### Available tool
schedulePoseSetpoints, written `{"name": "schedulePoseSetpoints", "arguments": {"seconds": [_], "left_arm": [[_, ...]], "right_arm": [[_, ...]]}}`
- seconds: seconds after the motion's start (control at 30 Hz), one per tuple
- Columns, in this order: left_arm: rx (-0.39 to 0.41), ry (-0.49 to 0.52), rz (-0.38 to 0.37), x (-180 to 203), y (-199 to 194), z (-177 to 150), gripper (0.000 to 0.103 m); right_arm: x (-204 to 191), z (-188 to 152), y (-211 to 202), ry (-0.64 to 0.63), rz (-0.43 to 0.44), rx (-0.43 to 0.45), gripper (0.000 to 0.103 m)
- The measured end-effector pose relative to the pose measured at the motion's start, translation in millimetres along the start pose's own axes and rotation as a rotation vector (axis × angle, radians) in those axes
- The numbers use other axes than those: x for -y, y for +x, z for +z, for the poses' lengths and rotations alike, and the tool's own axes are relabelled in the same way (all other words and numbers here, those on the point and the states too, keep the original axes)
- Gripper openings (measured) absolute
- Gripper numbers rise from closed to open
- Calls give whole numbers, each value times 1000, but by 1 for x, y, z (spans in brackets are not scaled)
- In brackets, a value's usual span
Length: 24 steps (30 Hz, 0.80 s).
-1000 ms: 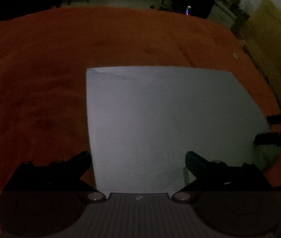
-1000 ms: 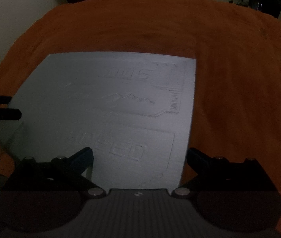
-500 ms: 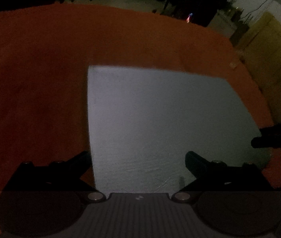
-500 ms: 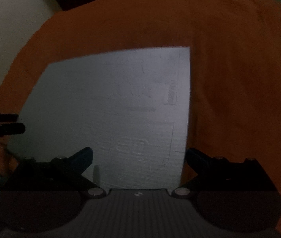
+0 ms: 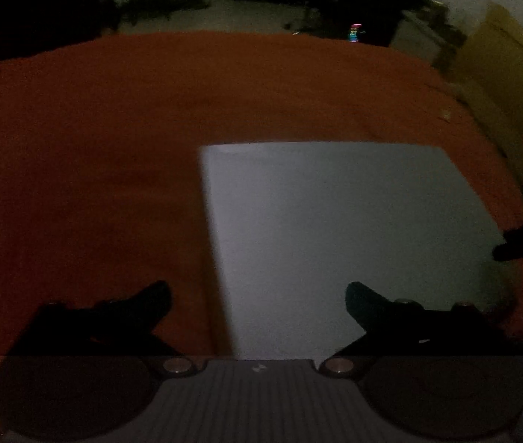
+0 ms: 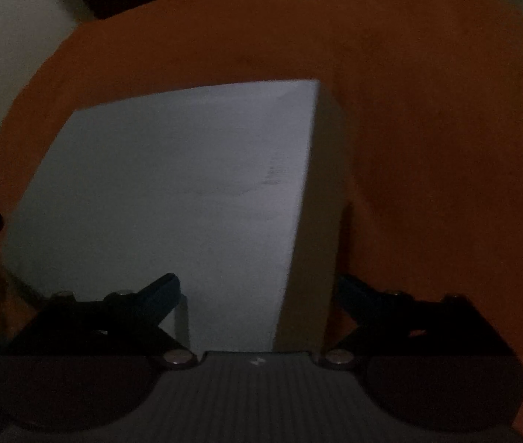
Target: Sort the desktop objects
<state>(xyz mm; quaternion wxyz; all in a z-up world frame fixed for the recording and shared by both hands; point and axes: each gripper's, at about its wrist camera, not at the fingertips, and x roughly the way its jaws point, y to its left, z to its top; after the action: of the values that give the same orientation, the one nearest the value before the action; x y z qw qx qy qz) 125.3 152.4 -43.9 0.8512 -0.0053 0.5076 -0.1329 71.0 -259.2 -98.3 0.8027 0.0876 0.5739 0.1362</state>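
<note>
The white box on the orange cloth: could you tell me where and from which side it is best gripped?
Probably by its two opposite side edges, one gripper each, from above. The white box is broad, too wide for one gripper, and lies flat on the orange cloth. The right gripper, closing slightly, already straddles one side edge; the left gripper straddles the other.
</note>
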Motion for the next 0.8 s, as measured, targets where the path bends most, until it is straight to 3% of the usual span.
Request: {"name": "schedulePoseSetpoints", "arguments": {"seconds": [0.1, 0.23, 0.4, 0.6, 0.8], "left_arm": [[-38, -134, -106, -28, 27, 15, 102], [-142, -177, -207, -27, 73, 20, 102], [-143, -52, -108, 7, 64, 21, 102], [-147, -28, -129, 6, 34, 13, 102], [-184, -31, -154, 2, 29, 2, 101]], "right_arm": [[11, 25, 16, 11, 17, 1, 100], [9, 41, 39, 6, 62, -43, 101], [-3, 40, 36, -67, 46, -42, 103], [-4, 29, 16, -79, 63, -21, 103], [-1, 24, 34, -48, 59, -63, 102]]}}
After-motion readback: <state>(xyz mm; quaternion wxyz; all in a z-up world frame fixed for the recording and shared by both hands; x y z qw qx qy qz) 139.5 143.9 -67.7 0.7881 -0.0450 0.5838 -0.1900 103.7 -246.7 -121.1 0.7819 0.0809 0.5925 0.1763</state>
